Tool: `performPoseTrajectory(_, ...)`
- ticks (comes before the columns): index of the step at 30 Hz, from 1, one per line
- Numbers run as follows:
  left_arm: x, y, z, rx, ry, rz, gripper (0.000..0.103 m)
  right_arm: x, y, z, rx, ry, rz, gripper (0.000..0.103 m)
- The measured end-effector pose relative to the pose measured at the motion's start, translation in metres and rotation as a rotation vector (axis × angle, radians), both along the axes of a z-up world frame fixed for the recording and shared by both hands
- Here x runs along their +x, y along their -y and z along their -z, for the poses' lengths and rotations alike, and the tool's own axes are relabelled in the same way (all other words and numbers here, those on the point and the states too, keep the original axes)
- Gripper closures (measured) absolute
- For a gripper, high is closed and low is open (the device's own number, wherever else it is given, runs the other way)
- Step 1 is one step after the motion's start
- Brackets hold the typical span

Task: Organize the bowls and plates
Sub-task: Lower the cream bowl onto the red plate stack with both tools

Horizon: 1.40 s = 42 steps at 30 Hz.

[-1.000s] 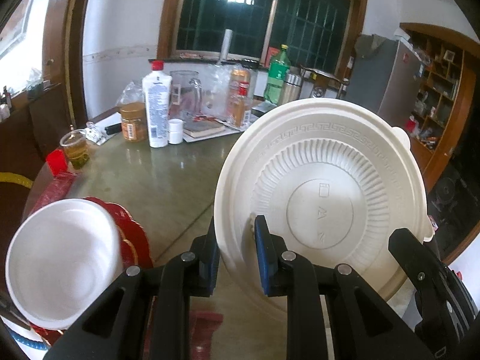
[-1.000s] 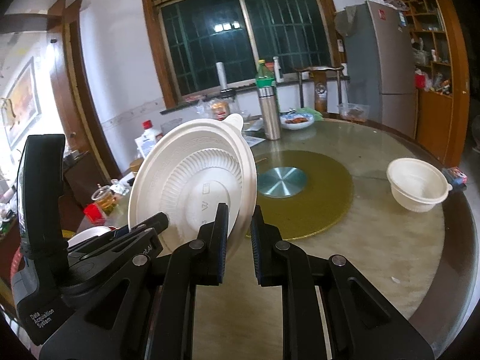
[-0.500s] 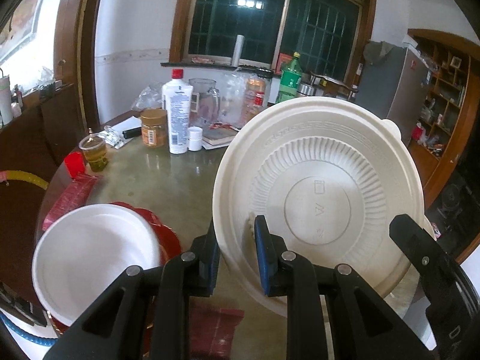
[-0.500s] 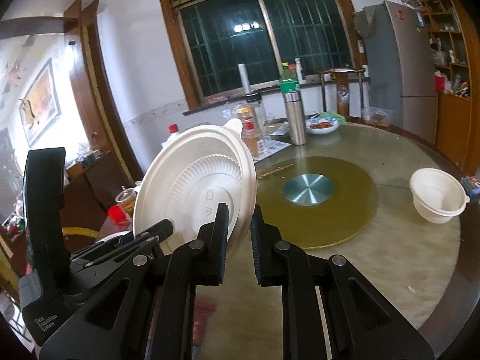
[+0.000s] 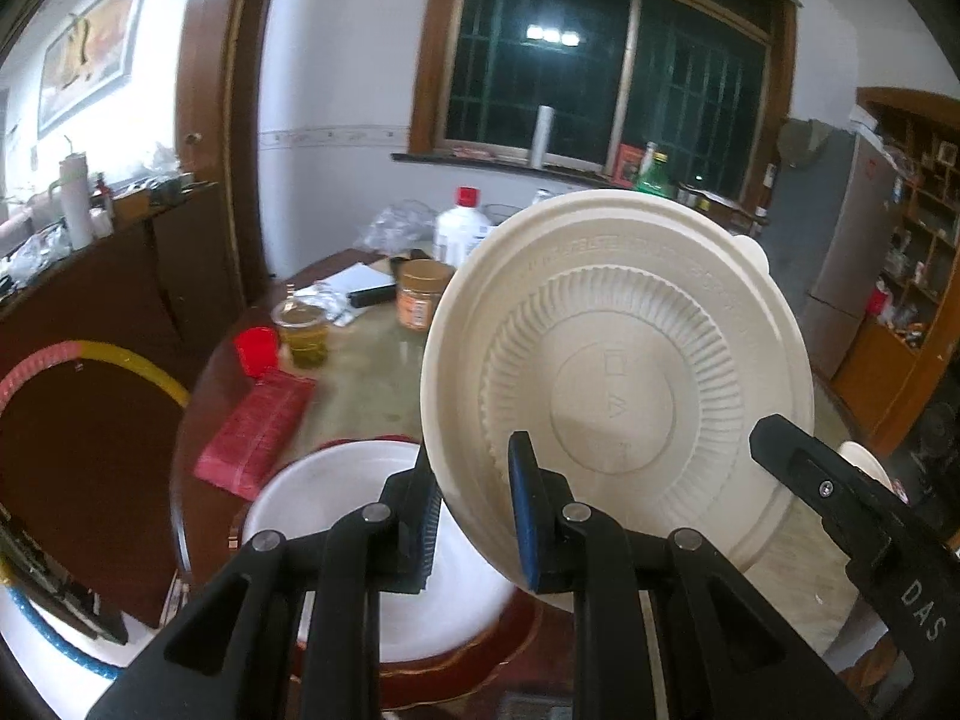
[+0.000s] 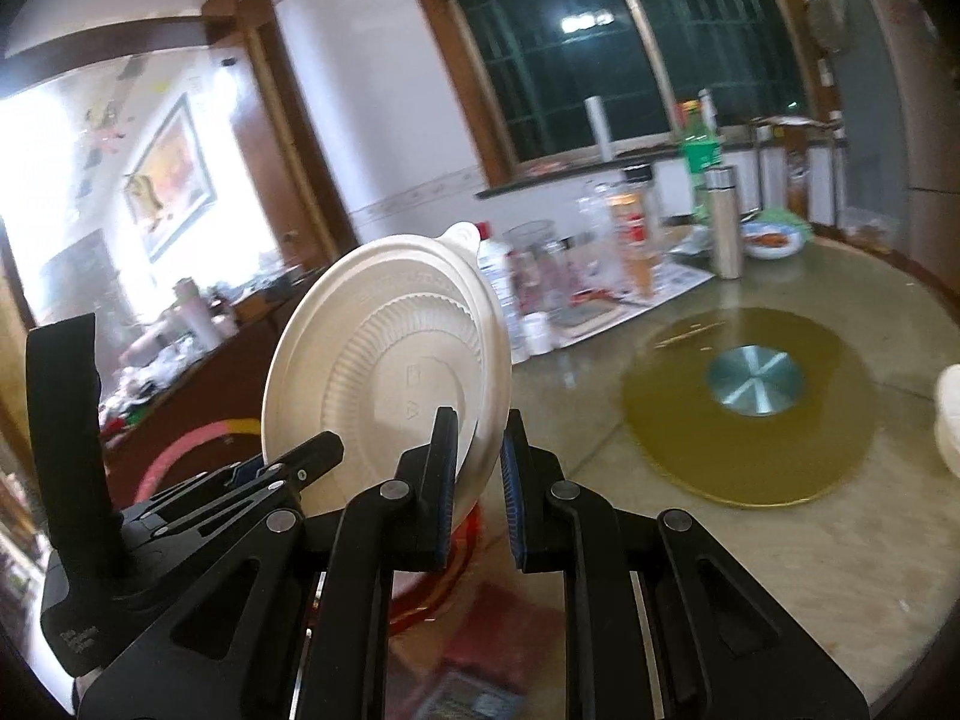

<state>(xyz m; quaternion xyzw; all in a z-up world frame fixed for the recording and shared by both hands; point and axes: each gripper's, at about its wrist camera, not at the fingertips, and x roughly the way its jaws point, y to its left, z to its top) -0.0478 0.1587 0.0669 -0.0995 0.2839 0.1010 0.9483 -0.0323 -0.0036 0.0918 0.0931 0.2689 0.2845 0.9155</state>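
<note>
We see both the left gripper [image 5: 474,510] and right gripper [image 6: 477,468] clamped on one upright cream plate [image 5: 618,384], above a white bowl [image 5: 336,510] near the table's [image 6: 750,546] edge.

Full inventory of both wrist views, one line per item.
plate: 1, cream, on edge, pinched by both grippers
white dish: 1, on red platter, table's near edge
red platter: 1, under white dish
red packet: 1, left of dish
jar: 1, orange label, far side
lazy Susan: 1, olive, table centre
steel flask: 1, far edge
left gripper: black, shut on plate
right gripper: black, shut on plate
</note>
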Motion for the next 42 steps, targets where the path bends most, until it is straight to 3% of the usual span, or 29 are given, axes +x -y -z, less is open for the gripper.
performPoseTrajectory(10, -0.023, -0.026, 0.006, -0.010, -0.019, -0.065, 0.083, 0.011, -0.028, 0.014, 0.017, -0.103, -0.128, 0.089)
performPoseTrajectory(22, -0.036, -0.044, 0.017, -0.040, -0.044, -0.115, 0.083, 0.021, -0.051, 0.031, 0.010, -0.189, -0.200, 0.089)
performPoseTrajectory(42, -0.029, -0.051, 0.038, -0.029, -0.110, -0.155, 0.083, 0.037, -0.068, 0.059, -0.032, -0.296, -0.233, 0.089)
